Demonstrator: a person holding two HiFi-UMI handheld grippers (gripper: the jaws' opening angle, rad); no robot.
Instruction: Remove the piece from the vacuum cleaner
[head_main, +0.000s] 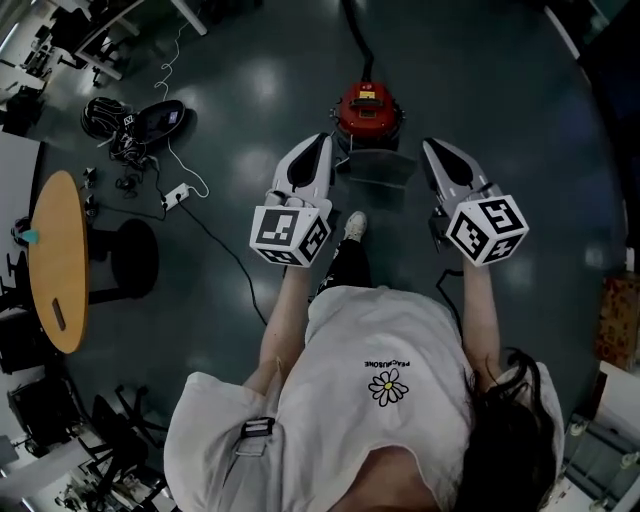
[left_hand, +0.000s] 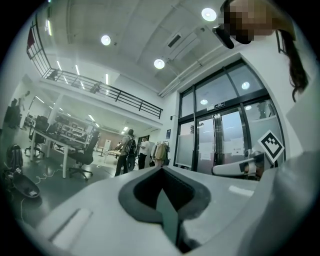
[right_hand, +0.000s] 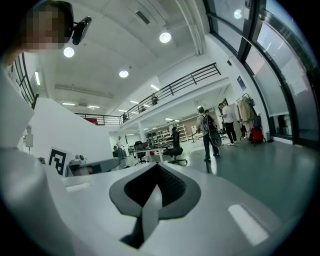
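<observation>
Standing over a red vacuum cleaner (head_main: 367, 110) with two empty claws raised.

Seen from the head view, a person in a white T-shirt holds the left claw (head_main: 321, 140) and the right claw (head_main: 431, 147) side by side at chest height, well apart from each other, both pointing forward. Each gripper view shows its two jaws pressed together with nothing between them, aimed across a large hall where a few people stand far off. The vacuum cleaner sits on the dark floor just ahead of the person's white shoe (head_main: 355, 225), between the two claw tips and below them, untouched. A black hose (head_main: 356, 40) runs away from its far side. A dark flat part (head_main: 380, 166) lies against its near side; what it is cannot be made out.
</observation>
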